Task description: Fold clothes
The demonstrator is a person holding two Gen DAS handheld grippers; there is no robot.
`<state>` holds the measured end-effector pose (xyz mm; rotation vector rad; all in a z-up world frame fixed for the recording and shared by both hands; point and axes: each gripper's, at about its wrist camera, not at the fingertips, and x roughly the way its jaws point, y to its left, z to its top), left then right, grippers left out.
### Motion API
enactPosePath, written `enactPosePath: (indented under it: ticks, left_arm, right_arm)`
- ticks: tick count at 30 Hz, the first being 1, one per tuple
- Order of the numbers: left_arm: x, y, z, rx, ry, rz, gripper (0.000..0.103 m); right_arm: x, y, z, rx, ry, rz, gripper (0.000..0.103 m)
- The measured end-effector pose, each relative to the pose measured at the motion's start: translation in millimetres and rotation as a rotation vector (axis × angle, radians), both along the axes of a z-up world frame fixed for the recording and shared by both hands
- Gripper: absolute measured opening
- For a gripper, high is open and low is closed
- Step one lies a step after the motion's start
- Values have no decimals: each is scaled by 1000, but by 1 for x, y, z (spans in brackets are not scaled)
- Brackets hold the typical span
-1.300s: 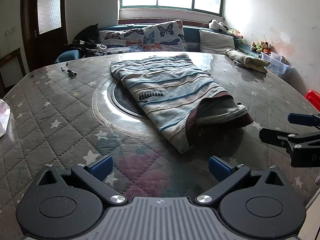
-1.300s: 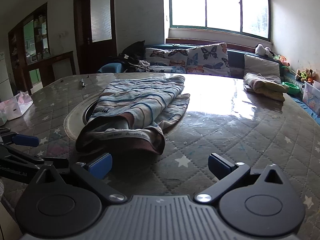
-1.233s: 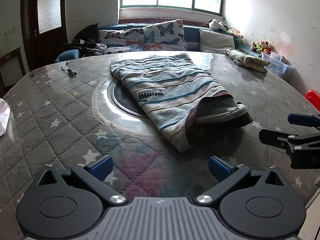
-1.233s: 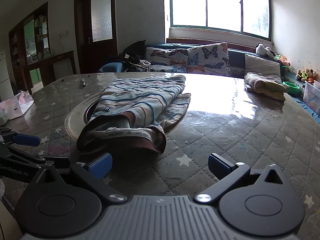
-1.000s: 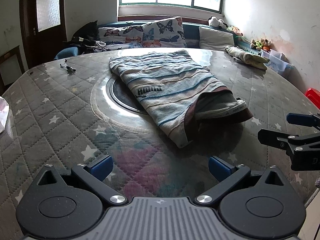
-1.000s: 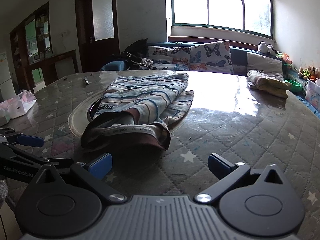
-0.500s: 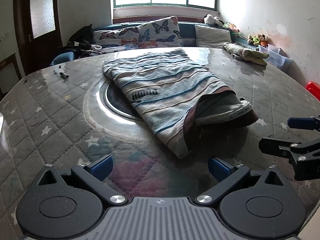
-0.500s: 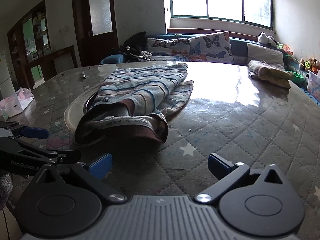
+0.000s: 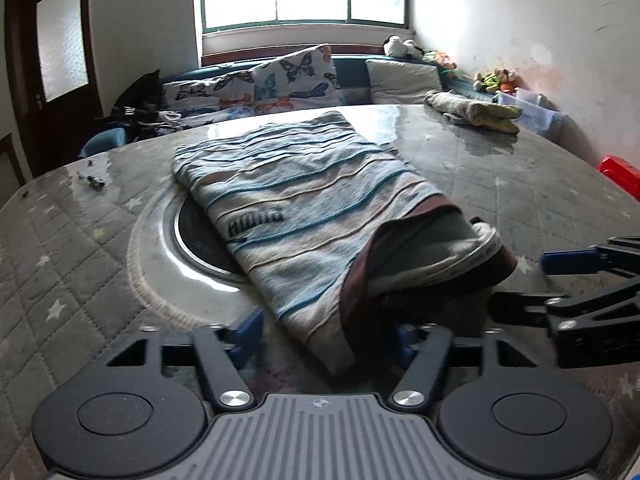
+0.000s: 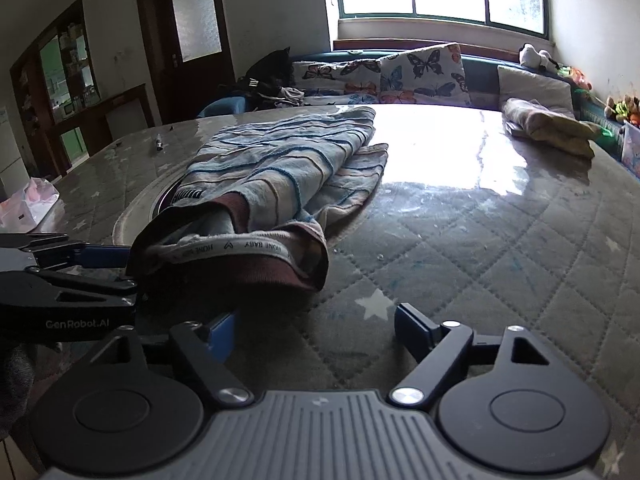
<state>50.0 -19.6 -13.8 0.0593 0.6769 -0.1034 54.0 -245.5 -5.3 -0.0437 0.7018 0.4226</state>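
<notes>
A striped blue and beige garment (image 9: 304,200) with a brown hem lies folded lengthwise on the round quilted table (image 9: 72,248), its hem end toward me. It also shows in the right wrist view (image 10: 276,168). My left gripper (image 9: 326,338) is open, its fingers on either side of the garment's near corner. My right gripper (image 10: 314,332) is open just before the brown hem (image 10: 256,268), above bare table. Each gripper shows at the other view's edge, the right one (image 9: 576,280) and the left one (image 10: 68,276).
A metal ring inset (image 9: 184,240) sits in the table's middle under the garment. A folded yellowish cloth (image 9: 476,110) lies at the far right. Small dark items (image 9: 94,182) lie at the far left. A sofa with butterfly cushions (image 10: 400,74) stands behind.
Both grippers have moved forward and down toward the garment's hem end. The left gripper's fingers now flank the near corner. Both stay open.
</notes>
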Motion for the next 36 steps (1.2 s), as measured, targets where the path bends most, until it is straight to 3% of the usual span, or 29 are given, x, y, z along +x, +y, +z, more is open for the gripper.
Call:
enactPosePath:
  ticks: [5, 6, 11, 16, 27, 33, 36]
  left_arm:
    - [1, 3, 5, -12, -20, -8, 32]
    - [1, 5, 7, -13, -25, -7, 31]
    - [0, 13, 17, -4, -58, 8, 27]
    - [-5, 21, 31, 10, -103, 30, 25]
    - [-27, 37, 57, 92, -196, 64, 25]
    - [-32, 49, 44, 124, -144, 103, 25]
    - [-31, 51, 34, 139, -112, 115, 29]
  right_arm:
    - [10, 8, 0, 7, -7, 26, 68]
    - [14, 10, 1, 10, -8, 32, 65]
    - [25, 13, 4, 33, -5, 50, 32]
    - [25, 17, 17, 45, -49, 72, 15]
    - [10, 34, 65, 32, -211, 201, 12]
    - [-3, 50, 64, 22, -181, 291, 14]
    - [-6, 52, 62, 20, -141, 333, 20]
